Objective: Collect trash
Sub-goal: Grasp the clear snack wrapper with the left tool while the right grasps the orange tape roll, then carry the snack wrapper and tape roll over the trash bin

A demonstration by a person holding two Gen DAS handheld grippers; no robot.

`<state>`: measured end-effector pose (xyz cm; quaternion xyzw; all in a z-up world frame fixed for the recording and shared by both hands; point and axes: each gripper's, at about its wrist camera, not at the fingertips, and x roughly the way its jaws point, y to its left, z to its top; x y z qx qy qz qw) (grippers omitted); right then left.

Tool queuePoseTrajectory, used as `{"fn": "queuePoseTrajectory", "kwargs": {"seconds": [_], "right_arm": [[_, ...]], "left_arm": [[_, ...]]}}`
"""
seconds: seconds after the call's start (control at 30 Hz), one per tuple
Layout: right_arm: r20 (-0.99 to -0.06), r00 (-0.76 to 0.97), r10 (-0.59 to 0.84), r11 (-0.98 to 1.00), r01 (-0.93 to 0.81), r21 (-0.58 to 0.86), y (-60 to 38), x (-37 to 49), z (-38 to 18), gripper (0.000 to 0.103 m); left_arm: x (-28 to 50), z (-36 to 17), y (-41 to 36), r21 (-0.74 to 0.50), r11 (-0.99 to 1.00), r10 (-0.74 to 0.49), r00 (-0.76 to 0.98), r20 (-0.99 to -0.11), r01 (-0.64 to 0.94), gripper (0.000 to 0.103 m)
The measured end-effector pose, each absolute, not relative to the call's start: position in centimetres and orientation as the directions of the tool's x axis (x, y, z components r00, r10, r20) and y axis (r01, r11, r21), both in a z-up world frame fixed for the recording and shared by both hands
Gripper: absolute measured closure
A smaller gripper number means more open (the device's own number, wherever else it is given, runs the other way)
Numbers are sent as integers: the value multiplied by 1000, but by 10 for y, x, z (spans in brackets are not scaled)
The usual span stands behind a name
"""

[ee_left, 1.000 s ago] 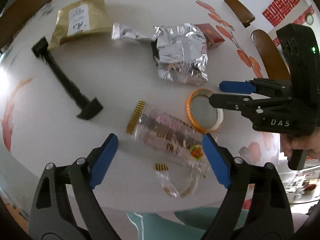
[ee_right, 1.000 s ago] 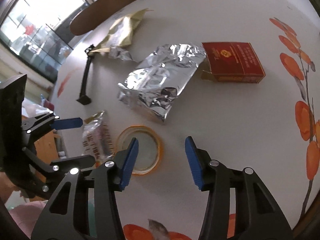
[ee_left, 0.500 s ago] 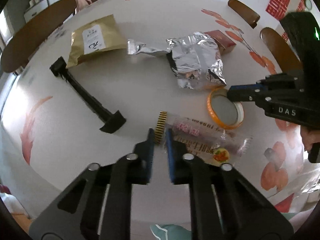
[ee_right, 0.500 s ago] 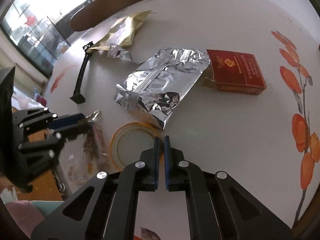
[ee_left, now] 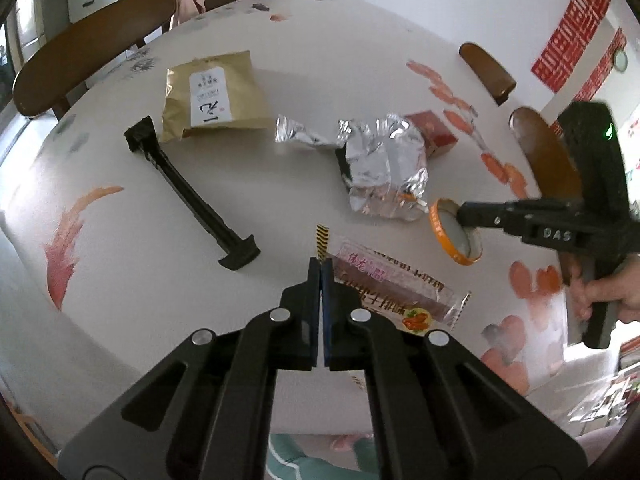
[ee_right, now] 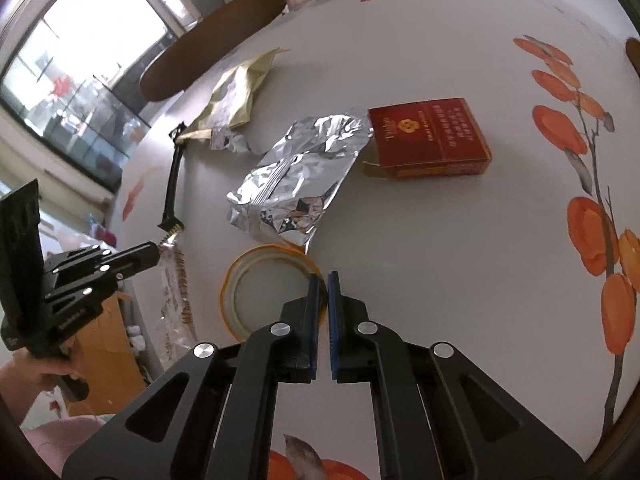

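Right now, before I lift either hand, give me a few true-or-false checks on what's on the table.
1. The left gripper has its fingers spread wide. False: they are closed at the end of the clear wrapper.
2. The right gripper is at the rim of the orange lid. True.
3. The red box lies on top of the gold pouch. False: it sits beside the foil bag, apart from the pouch.
4. The black tool lies on the table. True.
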<state>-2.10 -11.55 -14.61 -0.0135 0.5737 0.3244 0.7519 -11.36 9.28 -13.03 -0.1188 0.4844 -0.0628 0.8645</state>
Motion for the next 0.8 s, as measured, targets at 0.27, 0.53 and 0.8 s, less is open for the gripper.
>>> {"fn": "queuePoseTrajectory", "kwargs": {"seconds": [0.27,0.53,0.8], "right_arm": [[-833,157,531,786,-457,415,-141,-19,-123,98],[-770,286,571,803,-392,449,-208,-27,-69,98],[-699,527,483,870,-195,453,-348,-86,-5,98]], "left_arm": [[-113,-91,88,-287,957,-253,570,-782,31,103],[-91,-45,40,-271,943,-332,598,-730,194,103],[-77,-9,-76,-278,832,-525,516,-677,480,103]]}}
